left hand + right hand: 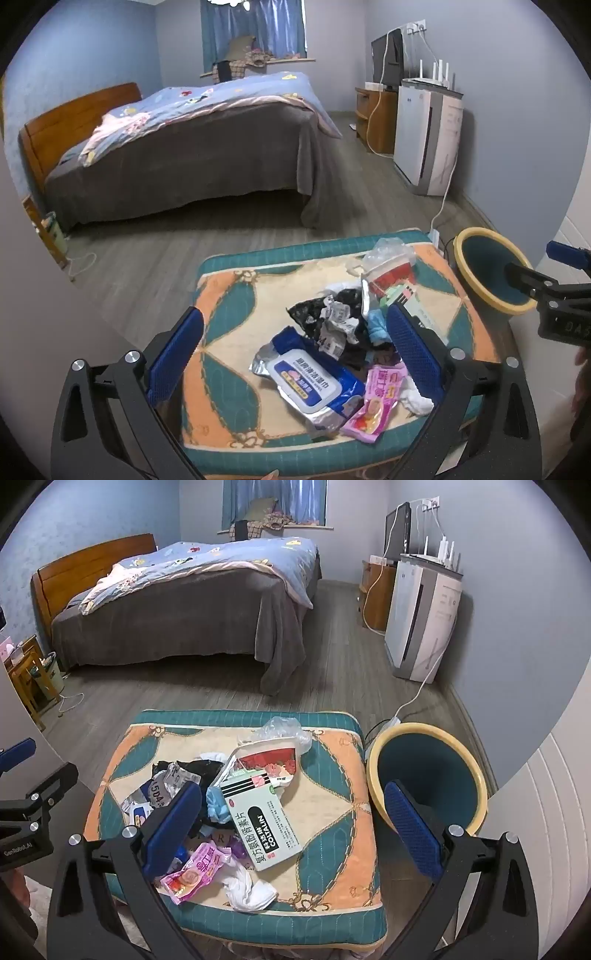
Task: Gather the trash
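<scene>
The left tongs point(295, 350) are hanging wide apart over a soft, padded cushion point(229, 295) with teal and orange shapes. Their blue bumpy pads point(177, 354) are holding nothing. Right between the pads, a shiny blue and white pack of wet wipes point(314, 387) is lying flat. Just past it, some crinkled paper point(338, 325) is sitting on a black crumpled bag point(306, 314). Near the right pad, a pink plastic wrapper point(373, 406) is lying beside a soft white cloth point(415, 398).

The right tongs point(293, 829) are also spread wide apart, with nothing in them. Between their pads, a flat white medicine box point(258, 823) is lying on the cushion point(332, 775). Beyond the box, a clear crinkly bag point(280, 731) is puffing up. Close to the left pad, the pink wrapper point(195, 871) and the twisted white cloth point(247, 886) are resting. Behind the right pad, a round bin point(424, 771) with a yellow rim and dark teal inside is standing beside the cushion.
</scene>
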Motion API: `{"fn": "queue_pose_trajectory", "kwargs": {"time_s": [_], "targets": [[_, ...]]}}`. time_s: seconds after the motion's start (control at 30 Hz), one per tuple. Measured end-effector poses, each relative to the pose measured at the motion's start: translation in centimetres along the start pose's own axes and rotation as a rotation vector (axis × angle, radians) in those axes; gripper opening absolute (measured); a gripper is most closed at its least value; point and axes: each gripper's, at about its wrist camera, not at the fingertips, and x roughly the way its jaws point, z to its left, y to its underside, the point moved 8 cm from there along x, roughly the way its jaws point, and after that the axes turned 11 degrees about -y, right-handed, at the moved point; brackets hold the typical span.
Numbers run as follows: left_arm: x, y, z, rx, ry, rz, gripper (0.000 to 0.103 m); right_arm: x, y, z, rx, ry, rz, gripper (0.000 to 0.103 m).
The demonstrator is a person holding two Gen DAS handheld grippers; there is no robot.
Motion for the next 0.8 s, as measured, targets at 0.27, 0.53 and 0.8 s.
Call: {"fn": "queue_pose_trajectory", "kwargs": {"time_s": [0.27,0.53,0.8], "targets": [[0.2,0.1,0.2,-0.015,0.009,-0.006,0.098,0.1,0.3,0.6,-0.005,0.008,0.005,0.097],[-0.2,-0.7,0.6,-0.032,0.007,0.002,0.098,0.6,-0.1,0.5,0.001,0.006,0.016,0.097],[-0.3,-0.8,0.8,-0.035,0.007,0.001,0.098,0.1,0.0,0.1,0.007,-0.009,0.007,0.097]]}}
